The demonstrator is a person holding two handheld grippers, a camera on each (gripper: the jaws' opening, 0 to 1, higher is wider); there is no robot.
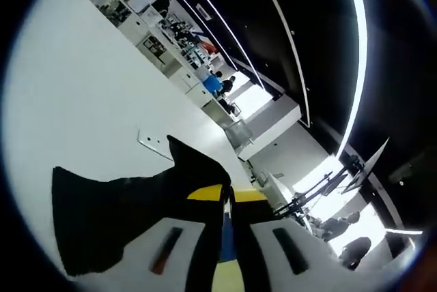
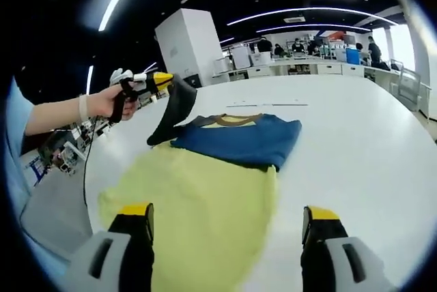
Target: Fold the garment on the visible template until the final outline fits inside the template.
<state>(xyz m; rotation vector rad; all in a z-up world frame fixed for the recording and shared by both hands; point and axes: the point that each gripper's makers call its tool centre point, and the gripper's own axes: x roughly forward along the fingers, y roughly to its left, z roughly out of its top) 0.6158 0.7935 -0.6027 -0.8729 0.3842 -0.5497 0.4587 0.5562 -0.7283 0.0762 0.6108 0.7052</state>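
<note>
A blue garment with a yellow-brown collar lies partly folded at the far end of a pale yellow template sheet on the white table. One dark part of it is lifted off the table at its left end. My left gripper, held in a person's hand, is shut on that part. In the left gripper view the jaws are closed on the dark cloth, which hangs to the left. My right gripper stands open over the near end of the template, nothing between its fingers.
The large white table stretches right and beyond the garment. Its near-left edge drops to the floor beside the person's forearm. A white pillar and desks with people stand far behind. A small flat white marker lies on the tabletop.
</note>
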